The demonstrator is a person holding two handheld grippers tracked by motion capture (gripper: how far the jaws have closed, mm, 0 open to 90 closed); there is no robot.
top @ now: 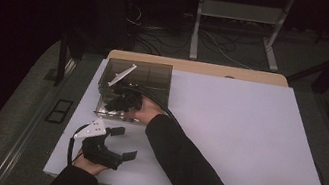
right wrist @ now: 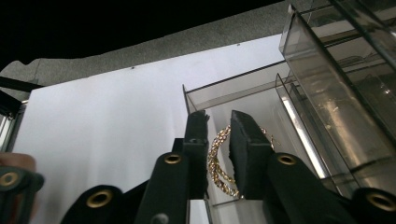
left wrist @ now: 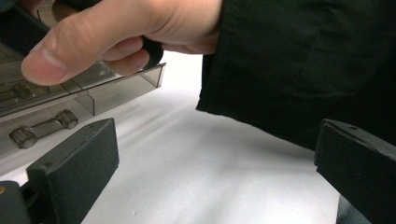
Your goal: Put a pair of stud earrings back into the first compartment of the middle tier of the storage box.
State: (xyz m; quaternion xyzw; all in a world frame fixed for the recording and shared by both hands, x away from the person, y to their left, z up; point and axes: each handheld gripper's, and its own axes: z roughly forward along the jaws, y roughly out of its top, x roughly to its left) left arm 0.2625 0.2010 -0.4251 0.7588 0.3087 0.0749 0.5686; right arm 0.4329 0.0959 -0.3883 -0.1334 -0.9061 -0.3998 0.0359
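A smoky clear drawer box (top: 138,75) stands at the back left of the white table (top: 246,136). One drawer (right wrist: 233,88) is pulled out. A gold chain (right wrist: 216,156) lies in it. My right gripper (right wrist: 218,123) reaches down into that drawer, its jaws a narrow gap apart, with the chain between them and not clearly pinched. From above, the right gripper (top: 119,104) sits over the box's front edge. My left gripper (top: 124,142) rests near the table's front left, jaws wide open around nothing. In its own view the left gripper (left wrist: 210,163) faces the other arm's black sleeve (left wrist: 303,70).
A bar-shaped drawer handle (left wrist: 44,128) shows on the box front, close to the left jaw. A hand (left wrist: 116,28) hangs above it. Behind the table stand a desk frame (top: 236,28) and floor cables (top: 161,36). The white surface stretches off to the right.
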